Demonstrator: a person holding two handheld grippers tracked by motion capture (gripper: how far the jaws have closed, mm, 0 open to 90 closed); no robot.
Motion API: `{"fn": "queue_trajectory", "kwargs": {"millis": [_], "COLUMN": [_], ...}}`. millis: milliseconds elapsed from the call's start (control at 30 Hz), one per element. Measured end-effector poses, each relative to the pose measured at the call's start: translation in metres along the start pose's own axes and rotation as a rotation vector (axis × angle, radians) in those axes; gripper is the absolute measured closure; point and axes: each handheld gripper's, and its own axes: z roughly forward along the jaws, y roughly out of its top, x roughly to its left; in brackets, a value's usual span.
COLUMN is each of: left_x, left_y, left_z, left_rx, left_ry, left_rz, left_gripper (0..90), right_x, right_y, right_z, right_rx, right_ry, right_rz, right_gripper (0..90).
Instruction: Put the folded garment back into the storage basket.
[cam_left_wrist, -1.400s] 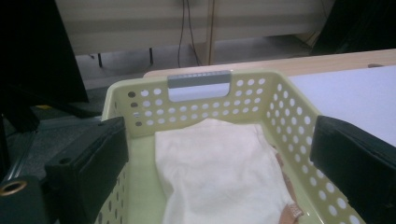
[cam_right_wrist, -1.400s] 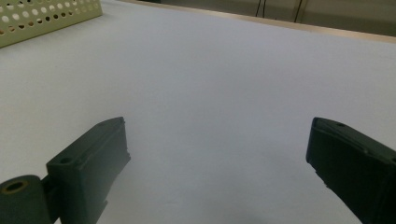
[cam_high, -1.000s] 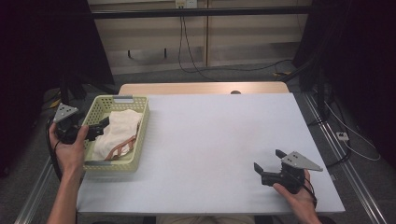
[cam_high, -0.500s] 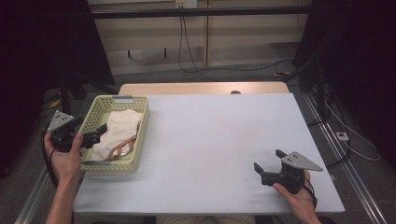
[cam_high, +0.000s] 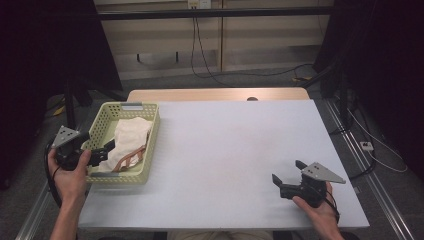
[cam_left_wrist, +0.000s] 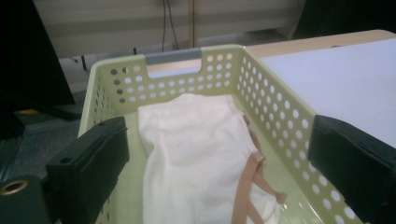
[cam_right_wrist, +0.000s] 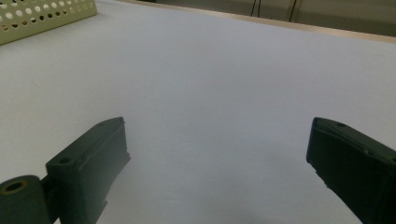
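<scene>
Pale-green perforated basket (cam_high: 102, 126) is sitting at the table's (cam_high: 240, 150) left edge, holding a white cloth (cam_high: 131, 134) with tan straps (cam_left_wrist: 246, 186); no writing is showing on either. Left gripper (cam_high: 102, 152) is hovering at the basket's near-left corner, jaws wide. Right gripper (cam_high: 287, 177) is hovering over bare tabletop near the front right, jaws wide.

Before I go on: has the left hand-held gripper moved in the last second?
Yes. The left hand-held gripper has drawn back out of the basket toward the person; its open jaws now sit at the near-left rim.
</scene>
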Motion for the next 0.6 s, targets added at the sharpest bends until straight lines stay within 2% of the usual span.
{"fn": "queue_trajectory", "kwargs": {"millis": [167,600], "left_x": [-0.006,-0.027], "left_y": [-0.005,-0.005], "left_z": [-0.006,-0.02], "left_rx": [0.012,-0.053], "left_ry": [-0.009,-0.039], "left_rz": [0.018,0.041], "left_gripper": [6.1,6.1], "right_x": [0.0,0.0], "right_y": [0.0,0.0], "right_z": [0.0,0.0], "right_rx": [0.0,-0.002], "right_ry": [-0.002,-0.001], "right_rz": [0.0,-0.001], "right_gripper": [5.4,5.4]}}
